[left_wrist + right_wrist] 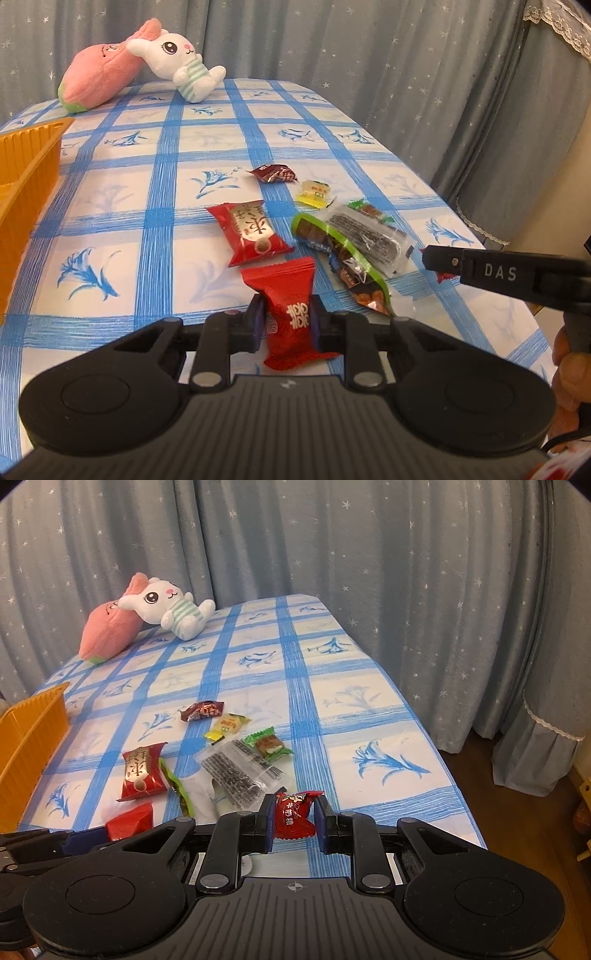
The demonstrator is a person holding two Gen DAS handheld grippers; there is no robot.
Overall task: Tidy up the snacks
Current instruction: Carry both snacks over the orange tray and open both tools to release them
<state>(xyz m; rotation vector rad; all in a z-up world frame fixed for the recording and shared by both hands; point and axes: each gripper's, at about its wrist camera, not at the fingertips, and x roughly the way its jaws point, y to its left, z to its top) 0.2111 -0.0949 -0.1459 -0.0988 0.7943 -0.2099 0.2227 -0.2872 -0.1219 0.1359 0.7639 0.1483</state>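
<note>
The left hand-held gripper (286, 325) is clamping a plain red foil snack packet (290, 317) between its pads, just above the near edge of the blue-checked desk (207, 147). The right hand-held gripper (293, 821) is pinching a small red wrapped candy (293, 814). Between them and the orange ridged plastic tray (26, 173) at the left, loose snacks are lying: a red-and-gold packet (249, 230), a clear sesame-bar packet (364, 234) and a yellow candy (314, 192).

You can read "DAS" in white capitals on the black right gripper (436, 258), right of the clear sesame packet (364, 236).
</note>
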